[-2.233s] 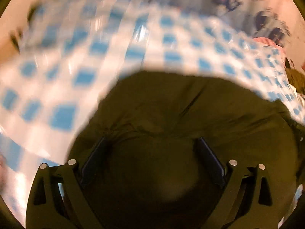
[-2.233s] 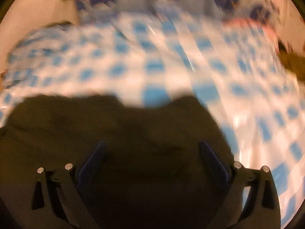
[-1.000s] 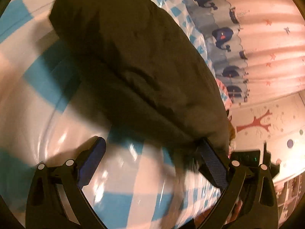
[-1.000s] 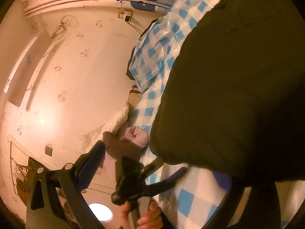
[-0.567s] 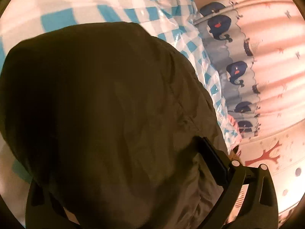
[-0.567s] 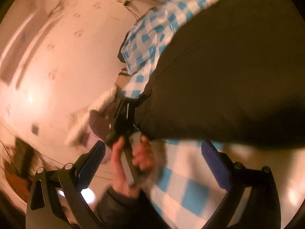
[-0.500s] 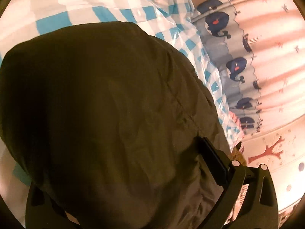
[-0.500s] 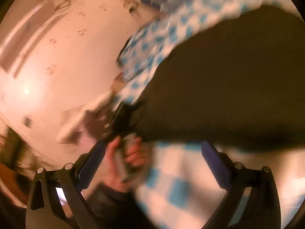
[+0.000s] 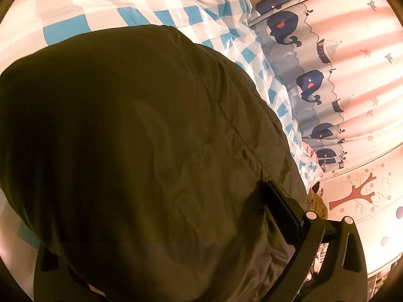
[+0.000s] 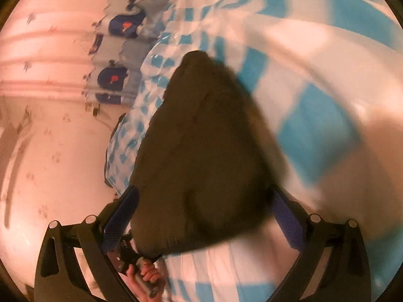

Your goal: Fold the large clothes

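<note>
Garment: dark olive, smooth quilted jacket (image 9: pixel 151 151), bulged over glossy blue-and-white checked sheet (image 9: pixel 151 2).
Left gripper (image 9: pixel 176 226): buried in fabric; state cannot be told.
Right gripper (image 10: pixel 201 216): jaws apart.

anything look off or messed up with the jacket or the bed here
Nothing damaged or spilled. The dark olive garment lies as a puffy, rounded mound on the blue-checked cover, not a flat fold, and it drapes over the left gripper, hiding one finger.

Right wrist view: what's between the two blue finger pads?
In the right wrist view the dark olive garment fills the span between the right gripper pads; the blue-checked plastic sheet shows beyond it.
</note>
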Action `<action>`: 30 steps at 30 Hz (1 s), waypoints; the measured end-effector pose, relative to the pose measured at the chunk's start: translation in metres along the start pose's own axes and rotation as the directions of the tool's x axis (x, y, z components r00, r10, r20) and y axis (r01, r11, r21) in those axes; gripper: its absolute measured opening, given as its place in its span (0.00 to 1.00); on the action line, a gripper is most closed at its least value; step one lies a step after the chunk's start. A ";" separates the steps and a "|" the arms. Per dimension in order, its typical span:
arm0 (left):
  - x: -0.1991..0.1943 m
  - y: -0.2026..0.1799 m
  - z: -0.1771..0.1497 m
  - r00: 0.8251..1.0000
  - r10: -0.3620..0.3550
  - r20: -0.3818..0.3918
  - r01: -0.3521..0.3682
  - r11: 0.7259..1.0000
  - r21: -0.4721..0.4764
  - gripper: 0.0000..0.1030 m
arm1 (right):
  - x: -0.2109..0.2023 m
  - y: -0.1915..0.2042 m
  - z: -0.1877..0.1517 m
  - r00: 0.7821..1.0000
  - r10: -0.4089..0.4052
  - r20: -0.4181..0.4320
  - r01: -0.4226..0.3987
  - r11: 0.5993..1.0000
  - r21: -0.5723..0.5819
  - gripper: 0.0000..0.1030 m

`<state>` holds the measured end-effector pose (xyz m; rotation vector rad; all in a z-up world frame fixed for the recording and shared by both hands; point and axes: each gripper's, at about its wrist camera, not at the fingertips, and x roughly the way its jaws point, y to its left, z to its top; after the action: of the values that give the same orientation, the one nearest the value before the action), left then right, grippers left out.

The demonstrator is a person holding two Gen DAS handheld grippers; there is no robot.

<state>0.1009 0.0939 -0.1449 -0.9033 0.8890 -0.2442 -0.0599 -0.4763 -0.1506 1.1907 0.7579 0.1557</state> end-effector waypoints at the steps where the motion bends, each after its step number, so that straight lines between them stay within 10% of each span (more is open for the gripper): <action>1: 0.001 0.000 0.000 1.000 0.002 -0.002 -0.002 1.000 0.003 0.92 | 0.008 0.007 0.005 1.000 0.019 -0.004 -0.019 1.000 -0.022 0.93; 3: 0.000 -0.003 0.000 1.000 0.012 -0.006 -0.011 0.999 0.036 0.65 | 0.015 0.012 0.007 0.999 0.036 -0.015 -0.036 0.998 -0.048 0.59; 4: 0.001 -0.005 0.000 1.000 0.015 -0.019 -0.014 0.998 0.063 0.56 | 0.014 0.012 0.006 1.000 0.024 -0.018 -0.025 0.998 -0.061 0.22; 6: -0.005 -0.012 0.000 1.000 0.011 -0.022 -0.009 0.994 0.109 0.31 | 0.012 0.017 0.005 0.999 0.040 -0.010 -0.041 0.996 -0.083 0.21; 12: -0.053 -0.042 -0.015 0.999 0.044 -0.001 -0.042 0.961 0.273 0.17 | -0.029 0.046 -0.021 0.998 0.056 -0.009 -0.057 0.975 -0.217 0.18; 16: -0.116 -0.038 -0.053 1.000 0.027 -0.011 -0.022 0.950 0.312 0.17 | -0.081 0.054 -0.062 1.000 0.017 -0.027 -0.024 0.956 -0.294 0.18; 19: -0.150 -0.012 -0.090 0.998 0.064 -0.018 -0.055 0.953 0.299 0.25 | -0.101 0.037 -0.091 0.990 -0.103 -0.094 0.071 0.952 -0.297 0.38; 24: -0.147 0.049 -0.113 0.994 0.081 -0.077 -0.072 0.991 0.115 0.68 | -0.170 0.013 -0.096 0.949 -0.285 0.136 0.309 0.927 -0.214 0.54; 27: -0.145 0.047 -0.109 0.995 0.090 -0.036 -0.086 0.991 0.102 0.79 | -0.170 0.073 -0.088 0.936 -0.236 0.260 0.318 0.882 -0.347 0.68; 30: -0.136 0.045 -0.103 0.996 0.094 0.003 -0.094 0.994 0.048 0.85 | -0.099 0.156 -0.082 0.939 -0.207 0.273 0.331 0.756 -0.565 0.82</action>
<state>-0.0699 0.1343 -0.1338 -0.8144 0.9183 -0.1832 -0.1411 -0.3993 0.0177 0.4608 0.6288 0.0302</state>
